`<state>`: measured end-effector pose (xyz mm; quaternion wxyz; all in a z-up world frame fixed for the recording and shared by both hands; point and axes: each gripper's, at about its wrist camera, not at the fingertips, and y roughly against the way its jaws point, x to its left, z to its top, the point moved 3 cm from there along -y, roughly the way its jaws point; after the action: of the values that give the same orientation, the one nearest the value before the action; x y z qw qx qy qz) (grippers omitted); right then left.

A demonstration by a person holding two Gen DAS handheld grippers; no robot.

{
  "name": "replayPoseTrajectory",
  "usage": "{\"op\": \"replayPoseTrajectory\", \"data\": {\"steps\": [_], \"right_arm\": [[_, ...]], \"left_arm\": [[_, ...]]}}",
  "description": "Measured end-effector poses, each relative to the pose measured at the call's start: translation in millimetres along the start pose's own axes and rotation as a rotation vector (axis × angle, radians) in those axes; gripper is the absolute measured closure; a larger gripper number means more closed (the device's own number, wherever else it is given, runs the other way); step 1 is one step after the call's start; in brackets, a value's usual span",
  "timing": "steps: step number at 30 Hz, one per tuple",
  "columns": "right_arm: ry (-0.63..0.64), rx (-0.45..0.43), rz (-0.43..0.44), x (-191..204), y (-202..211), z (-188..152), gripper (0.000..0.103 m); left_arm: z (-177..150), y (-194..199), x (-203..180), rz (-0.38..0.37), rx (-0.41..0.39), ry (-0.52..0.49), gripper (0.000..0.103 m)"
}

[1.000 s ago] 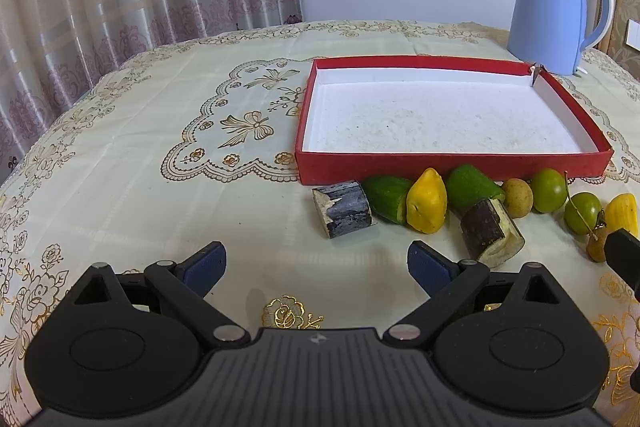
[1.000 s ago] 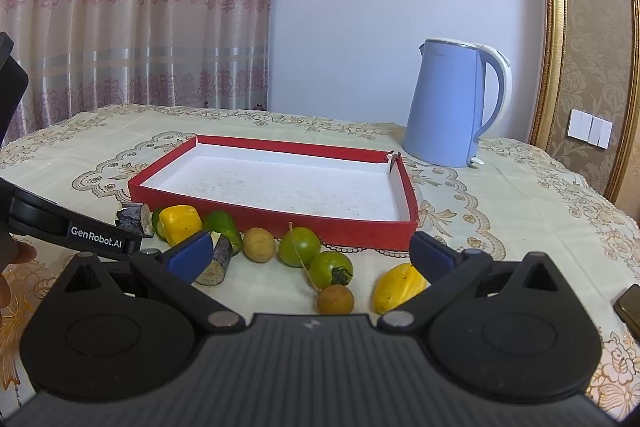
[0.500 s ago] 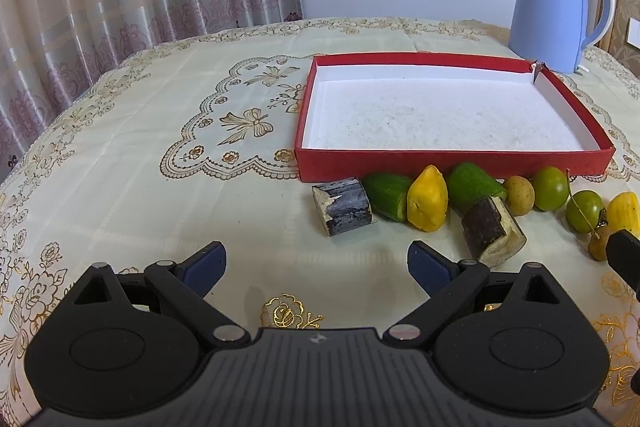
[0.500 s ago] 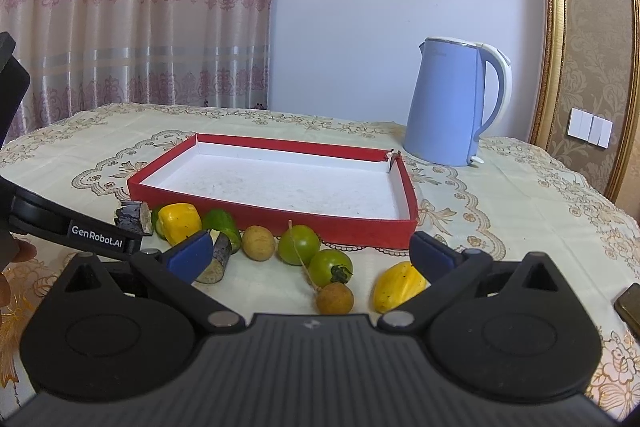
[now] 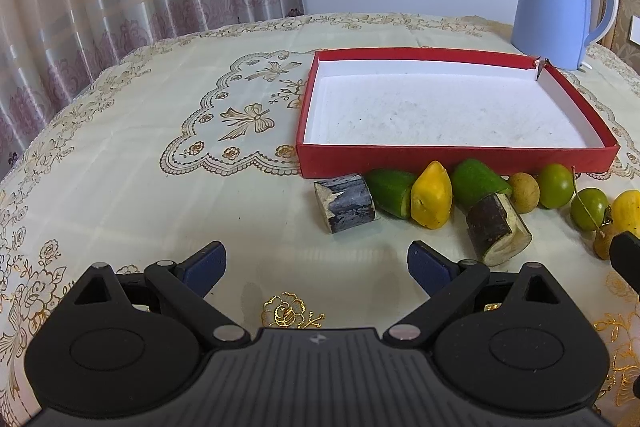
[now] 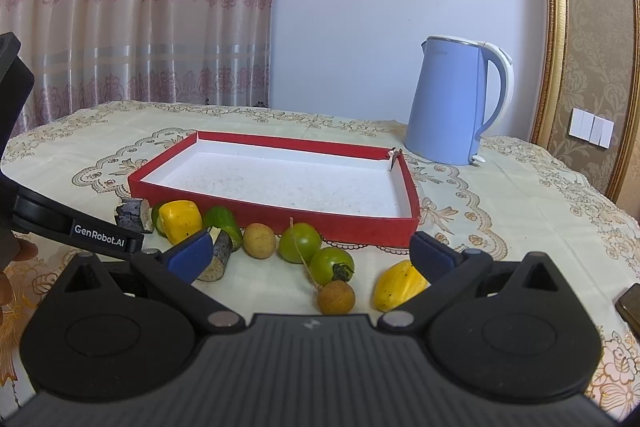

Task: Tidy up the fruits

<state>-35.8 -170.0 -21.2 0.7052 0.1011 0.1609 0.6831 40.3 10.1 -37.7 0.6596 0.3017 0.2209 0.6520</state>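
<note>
A red tray [image 5: 456, 158] with a white floor lies on the table; it also shows in the right wrist view [image 6: 360, 223]. A row of produce lies along its near wall: a dark sugarcane piece [image 5: 345, 203], a green cucumber piece [image 5: 389, 190], a yellow fruit [image 5: 432, 195], a second cane piece [image 5: 496, 229], a brown longan [image 6: 259, 235], two green tomatoes [image 6: 300, 242] and another yellow fruit [image 6: 398, 285]. My left gripper [image 5: 317, 263] is open and empty, short of the cane piece. My right gripper [image 6: 310, 249] is open and empty over the tomatoes.
A blue electric kettle [image 6: 456, 107] stands behind the tray's far right corner. A small brown longan [image 6: 336, 298] lies near the right gripper. A dark phone edge [image 6: 630, 307] lies at the far right. Curtains hang behind the table.
Both views have shifted only slightly; the left gripper has crept a little toward the fruit row. Both grippers stay open and empty.
</note>
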Motion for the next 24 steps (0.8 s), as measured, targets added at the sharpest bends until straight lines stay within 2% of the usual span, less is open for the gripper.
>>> {"op": "replayPoseTrajectory", "data": {"steps": [14,24], "right_arm": [[-0.001,-0.002,0.010,0,-1,-2,0.000],[-0.026,0.024,0.015,-9,-7,-5,0.000]], "left_arm": [[0,-1,-1,-0.002,0.004,-0.003,0.005],[-8,4,20,-0.052,-0.015,0.011,0.005]]}}
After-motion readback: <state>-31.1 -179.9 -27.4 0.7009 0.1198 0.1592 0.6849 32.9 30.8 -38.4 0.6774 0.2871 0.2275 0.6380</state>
